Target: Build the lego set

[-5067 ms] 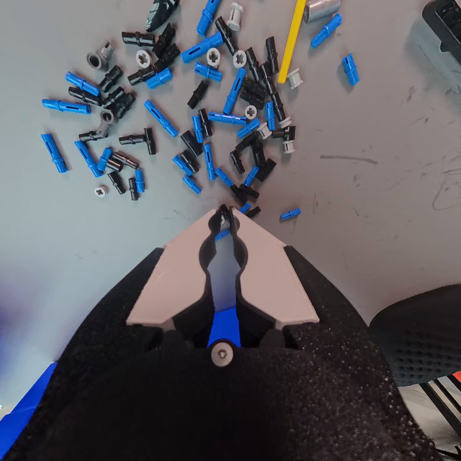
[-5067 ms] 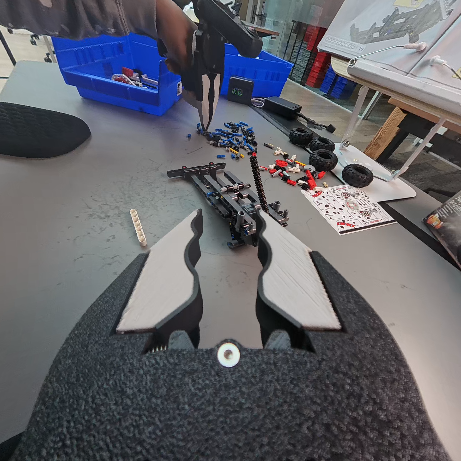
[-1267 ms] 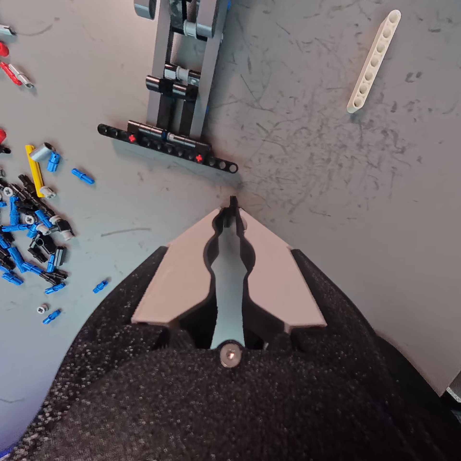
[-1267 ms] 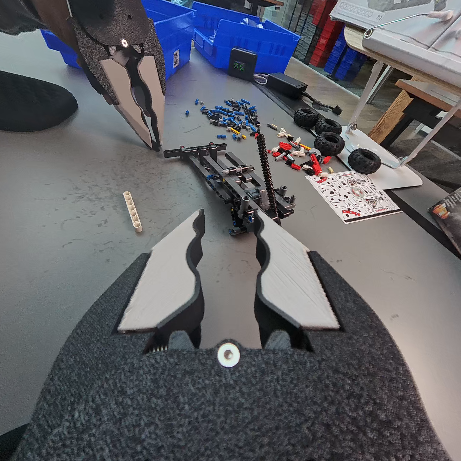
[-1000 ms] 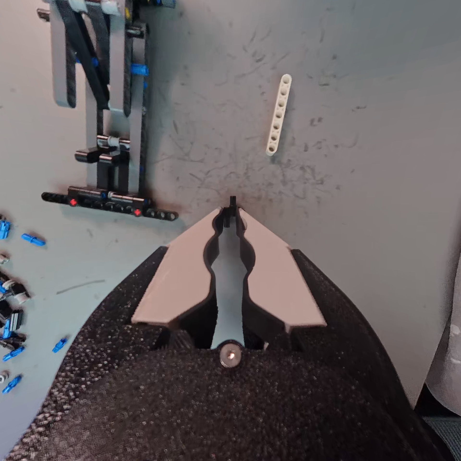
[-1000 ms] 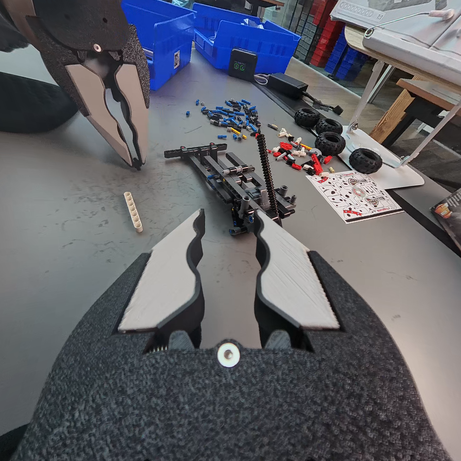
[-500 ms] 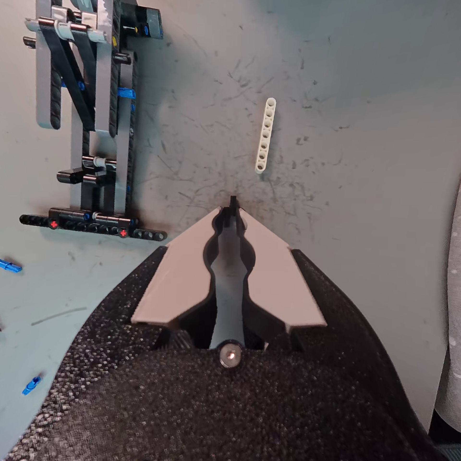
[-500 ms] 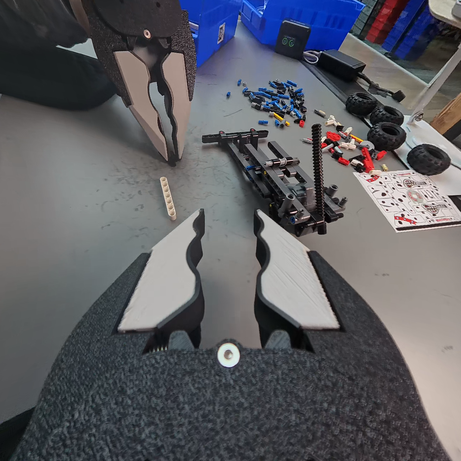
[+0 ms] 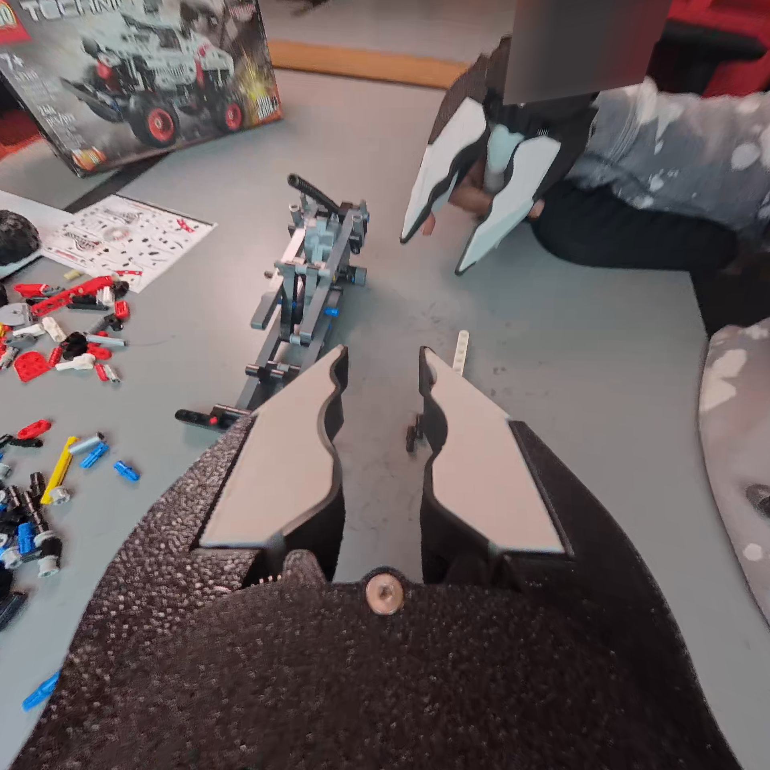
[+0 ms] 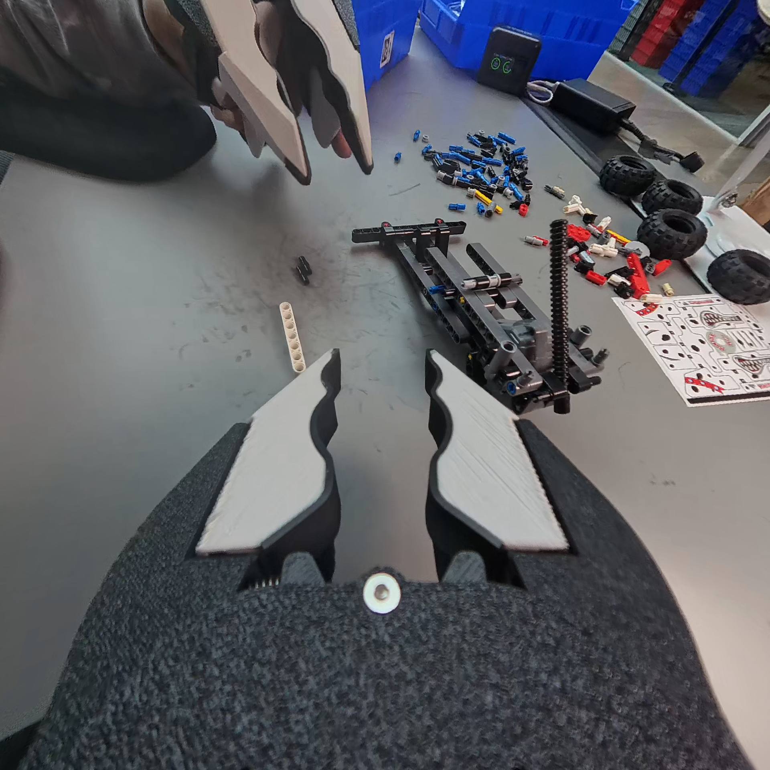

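My left gripper (image 9: 382, 358) is open and empty above the grey table. A small black pin (image 9: 412, 437) lies on the table just beside its right finger; it also shows in the right wrist view (image 10: 303, 268). A white beam with holes (image 9: 460, 350) lies just beyond the pin, near my right gripper's left fingertip in the right wrist view (image 10: 292, 336). The dark chassis build (image 10: 471, 304) with an upright black spring rod lies right of it. My right gripper (image 10: 381, 356) is open and empty, low over the table. The left gripper (image 10: 336, 174) hangs open above the pin.
A pile of blue and black pins (image 10: 479, 171), red and white parts (image 9: 62, 329), tyres (image 10: 671, 233) and a sticker sheet (image 10: 708, 341) lie to one side of the chassis. The set's box (image 9: 137, 75), blue bins (image 10: 521, 29) and a power adapter (image 10: 591, 100) stand farther off. There is about 11 cm between the tips of the two grippers. To the small black pin (image 9: 412, 437): left tips about 7 cm, right tips about 12 cm. Seen from the right wrist view (image 10: 302, 263) as well.
My left gripper carried the black pin from the pile to beside the white beam, opened, let it go on the table and lifted away. My right gripper shifted toward the beam.
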Demonstrator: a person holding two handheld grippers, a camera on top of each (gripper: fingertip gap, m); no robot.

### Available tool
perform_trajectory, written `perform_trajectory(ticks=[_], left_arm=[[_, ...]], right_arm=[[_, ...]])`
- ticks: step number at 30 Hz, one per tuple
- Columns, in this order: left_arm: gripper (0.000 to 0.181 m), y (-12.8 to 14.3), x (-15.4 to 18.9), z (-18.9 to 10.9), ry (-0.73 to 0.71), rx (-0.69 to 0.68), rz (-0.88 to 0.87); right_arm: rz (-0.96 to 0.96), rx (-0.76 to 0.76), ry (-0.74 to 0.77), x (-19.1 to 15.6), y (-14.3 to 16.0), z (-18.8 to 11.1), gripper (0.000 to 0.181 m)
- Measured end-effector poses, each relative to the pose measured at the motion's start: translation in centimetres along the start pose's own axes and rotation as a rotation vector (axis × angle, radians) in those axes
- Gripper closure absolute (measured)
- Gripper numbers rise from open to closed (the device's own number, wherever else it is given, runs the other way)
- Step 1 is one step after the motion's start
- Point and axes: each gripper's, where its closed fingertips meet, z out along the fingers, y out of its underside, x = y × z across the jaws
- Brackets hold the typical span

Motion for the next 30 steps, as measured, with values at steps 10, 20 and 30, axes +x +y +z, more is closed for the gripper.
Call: perform_trajectory(ticks=[10,20,30], left_arm=[[0.140,0.2,-0.1,0.0,0.000,0.021,0.055],[0.149,6.3,0.8,-0.2,0.115,-0.290,0.135],[0.161,6.9,1.4,1.1,0.119,-0.315,0.130]], right_arm=[[-0.083,-0.151,-0.173,-4.7,0.3,3.1,0.136],[-0.139,-0.273,-0.204,-5.1,2.4,3.5,0.154],[-0.162,-0.249,-0.172,-5.1,2.3,3.4,0.153]])
